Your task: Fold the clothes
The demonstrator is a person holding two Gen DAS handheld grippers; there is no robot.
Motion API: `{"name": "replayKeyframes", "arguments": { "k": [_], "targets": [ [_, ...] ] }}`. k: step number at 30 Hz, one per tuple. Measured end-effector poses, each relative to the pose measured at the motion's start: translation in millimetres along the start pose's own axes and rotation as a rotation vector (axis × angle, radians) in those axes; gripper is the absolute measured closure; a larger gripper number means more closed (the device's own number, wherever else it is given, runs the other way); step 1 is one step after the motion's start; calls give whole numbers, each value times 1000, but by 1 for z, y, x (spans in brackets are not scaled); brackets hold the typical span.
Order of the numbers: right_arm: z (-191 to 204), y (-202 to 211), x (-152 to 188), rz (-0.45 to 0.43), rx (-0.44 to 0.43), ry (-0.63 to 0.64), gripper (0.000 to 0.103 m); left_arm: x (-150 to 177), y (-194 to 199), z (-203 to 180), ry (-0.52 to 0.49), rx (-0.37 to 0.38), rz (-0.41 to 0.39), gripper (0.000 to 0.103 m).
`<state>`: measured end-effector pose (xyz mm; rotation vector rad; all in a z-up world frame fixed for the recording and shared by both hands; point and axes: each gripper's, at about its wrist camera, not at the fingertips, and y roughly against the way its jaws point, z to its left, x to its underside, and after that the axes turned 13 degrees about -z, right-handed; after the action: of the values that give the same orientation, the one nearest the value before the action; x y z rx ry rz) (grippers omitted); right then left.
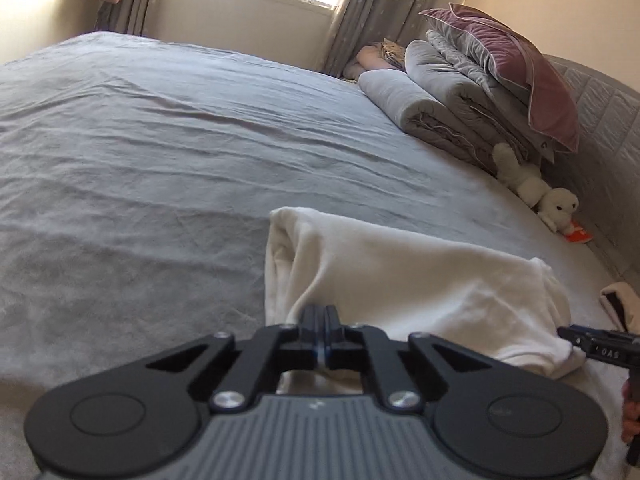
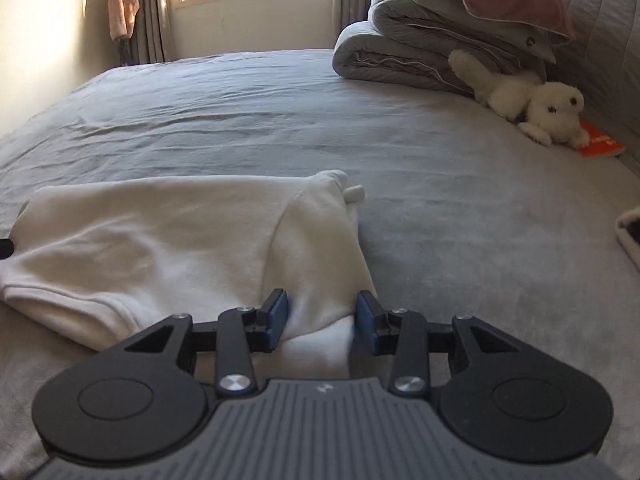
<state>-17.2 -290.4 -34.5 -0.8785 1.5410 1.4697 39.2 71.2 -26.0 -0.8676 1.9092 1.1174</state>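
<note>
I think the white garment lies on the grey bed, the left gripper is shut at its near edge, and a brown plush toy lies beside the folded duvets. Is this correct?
Not quite: the plush toy is white, not brown, as the right wrist view shows. The rest holds: the white garment lies on the grey bed, the left gripper is shut at its near edge, and the toy lies beside the folded duvets.

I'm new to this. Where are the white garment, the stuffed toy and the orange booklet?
white garment [image 2: 160, 232]: right wrist view, its flat middle.
stuffed toy [image 2: 556, 110]: right wrist view, its head.
orange booklet [image 2: 600, 145]: right wrist view, its cover.
</note>
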Motion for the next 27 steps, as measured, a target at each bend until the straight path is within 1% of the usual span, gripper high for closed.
{"name": "replayKeyframes", "arguments": {
  "k": [2,3,4,5,6,8,10,12,17,20,21,22,23,25,27],
  "targets": [
    [1,7,-6,-31,-7,2,62,-5,4,2,33,24,-5,83],
    [3,11,-9,-52,-13,10,62,-7,6,4,50,23,-13,67],
    [5,14,-11,-70,-20,19,62,-9,7,5,67,15,-23,48],
    [7,17,-14,-86,-26,25,62,-11,7,6,76,2,-33,43],
    [9,18,-15,-93,-32,26,62,-12,6,8,86,-4,-33,42],
    [15,17,-17,-95,-46,26,62,-13,1,14,130,2,-9,42],
    [21,15,-19,-97,-60,26,62,-11,-9,22,212,25,49,42],
    [27,13,-20,-99,-74,26,62,-6,-20,30,286,29,103,43],
    [43,5,-22,-110,-109,25,62,1,-30,45,448,42,106,45],
    [54,0,-23,-133,-125,41,62,6,-34,52,538,56,105,54],
    [58,-2,-23,-141,-129,43,63,8,-36,52,557,62,109,59],
    [62,-4,-24,-152,-135,43,65,10,-37,51,570,70,116,66],
    [66,-7,-25,-162,-141,42,69,12,-38,51,583,71,118,71],
    [73,-11,-29,-185,-157,44,71,16,-38,51,608,67,115,79],
    [80,-16,-32,-211,-169,57,74,18,-35,52,640,67,103,81]
  ]
}}
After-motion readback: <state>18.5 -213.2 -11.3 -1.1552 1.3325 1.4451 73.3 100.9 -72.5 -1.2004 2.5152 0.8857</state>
